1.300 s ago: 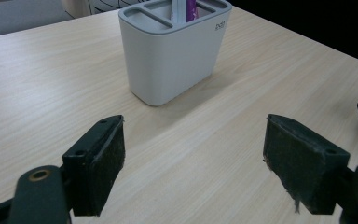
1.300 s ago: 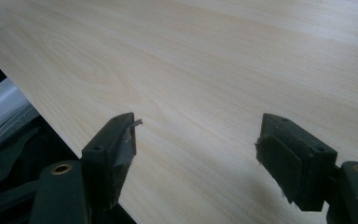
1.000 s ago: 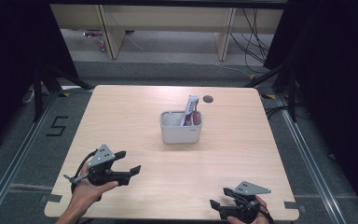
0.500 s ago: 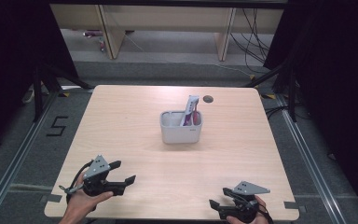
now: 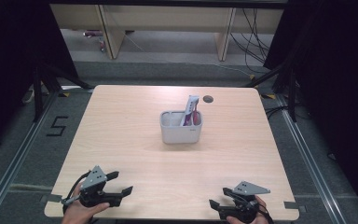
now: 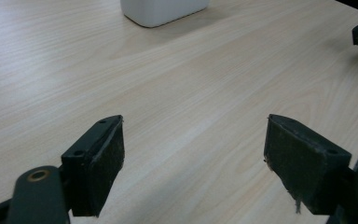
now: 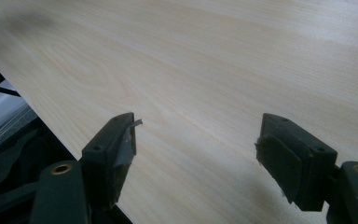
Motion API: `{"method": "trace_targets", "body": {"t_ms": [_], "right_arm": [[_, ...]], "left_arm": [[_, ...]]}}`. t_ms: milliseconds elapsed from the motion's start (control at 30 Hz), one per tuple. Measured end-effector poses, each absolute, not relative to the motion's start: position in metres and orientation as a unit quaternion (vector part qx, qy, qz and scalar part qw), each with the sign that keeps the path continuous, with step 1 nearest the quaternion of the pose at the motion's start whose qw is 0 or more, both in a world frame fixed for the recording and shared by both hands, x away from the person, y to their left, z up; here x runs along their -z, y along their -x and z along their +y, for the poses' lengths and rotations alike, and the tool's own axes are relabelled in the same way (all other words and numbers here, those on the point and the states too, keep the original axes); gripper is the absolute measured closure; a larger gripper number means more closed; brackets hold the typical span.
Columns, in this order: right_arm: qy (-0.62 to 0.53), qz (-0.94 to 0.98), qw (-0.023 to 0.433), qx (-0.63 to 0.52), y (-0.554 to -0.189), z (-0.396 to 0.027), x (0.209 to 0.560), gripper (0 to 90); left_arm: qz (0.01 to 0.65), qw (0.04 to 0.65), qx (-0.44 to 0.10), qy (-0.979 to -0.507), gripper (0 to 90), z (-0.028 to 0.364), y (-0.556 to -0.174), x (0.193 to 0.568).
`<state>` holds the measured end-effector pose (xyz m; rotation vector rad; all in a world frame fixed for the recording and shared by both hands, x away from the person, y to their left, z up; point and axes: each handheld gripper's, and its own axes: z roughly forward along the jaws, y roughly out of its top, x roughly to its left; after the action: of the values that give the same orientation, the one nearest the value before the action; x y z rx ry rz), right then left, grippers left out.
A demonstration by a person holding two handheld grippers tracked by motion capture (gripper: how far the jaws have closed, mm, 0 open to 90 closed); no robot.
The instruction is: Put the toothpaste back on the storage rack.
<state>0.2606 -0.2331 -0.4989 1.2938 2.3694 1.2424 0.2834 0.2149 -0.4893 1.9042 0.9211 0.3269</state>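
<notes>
Pulled back toward the worktop's (image 5: pixel 121 121) near edge, the left gripper (image 5: pixel 121 191) rests with jaws apart, as does the right gripper (image 5: pixel 216 205). Both are well short of the white caddy (image 5: pixel 181 133) at mid-worktop, tube (image 5: pixel 189 111) leaning inside; left looks slightly nearer.

Pale matt wood-grain table (image 5: pixel 121 130); smooth white plastic holder (image 5: pixel 181 133).

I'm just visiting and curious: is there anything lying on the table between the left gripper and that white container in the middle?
Nothing visible. The left gripper sits open near the table's front edge, and only bare wood lies between it and the white container. The left gripper view shows the same clear stretch up to the container's base.
</notes>
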Motion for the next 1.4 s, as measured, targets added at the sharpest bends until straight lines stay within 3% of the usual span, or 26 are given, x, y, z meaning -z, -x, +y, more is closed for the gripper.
{"method": "trace_targets", "body": {"t_ms": [100, 433, 667, 1400], "right_arm": [[-0.436, 0.793, 0.068, -0.42, -0.258, -0.232, 0.497, 28.4], [-0.419, 0.802, 0.092, -0.415, -0.258, -0.232, 0.496, 28.4], [-0.412, 0.807, 0.075, -0.417, -0.259, -0.23, 0.496, 28.4], [-0.418, 0.806, 0.092, -0.41, -0.258, -0.228, 0.496, 28.4]], "left_arm": [[0.372, 0.478, -0.133, -0.784, 20.0, 0.214, -0.279, 0.49], [0.349, 0.449, -0.127, -0.813, 20.3, 0.211, -0.263, 0.497], [0.36, 0.447, -0.118, -0.81, 21.1, 0.21, -0.255, 0.5], [0.363, 0.436, -0.128, -0.814, 21.5, 0.214, -0.256, 0.502]]}}
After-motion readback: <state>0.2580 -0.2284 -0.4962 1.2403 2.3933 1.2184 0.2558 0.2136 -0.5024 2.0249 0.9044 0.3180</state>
